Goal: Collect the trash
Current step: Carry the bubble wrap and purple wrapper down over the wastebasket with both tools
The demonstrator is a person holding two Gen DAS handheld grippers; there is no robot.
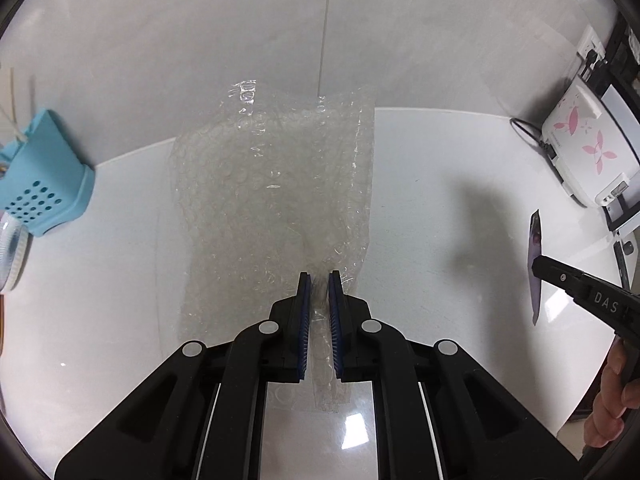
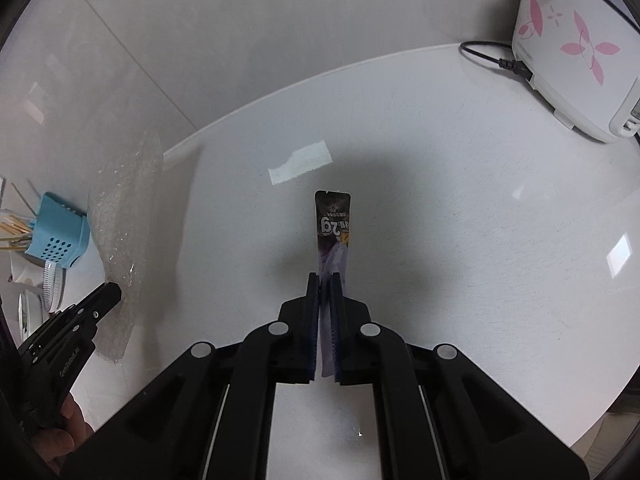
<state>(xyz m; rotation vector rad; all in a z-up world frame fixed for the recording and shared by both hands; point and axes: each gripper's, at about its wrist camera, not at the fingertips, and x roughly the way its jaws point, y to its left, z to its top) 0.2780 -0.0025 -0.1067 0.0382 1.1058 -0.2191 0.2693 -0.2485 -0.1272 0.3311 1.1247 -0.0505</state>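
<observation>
OK, we have the left gripper [image 1: 319,280] clamped on bubble wrap [image 1: 272,184], the right gripper [image 2: 324,280] pinching a sachet [image 2: 334,224] sticking out ahead.

Blue holder [image 1: 48,176], flowered white appliance [image 2: 576,48], perhaps a cooker.

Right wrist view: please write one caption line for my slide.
Right gripper holds a dark sachet above the white counter.

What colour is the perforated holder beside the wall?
Light blue holder, with round holes in it; the left wrist view shows it best.
</observation>
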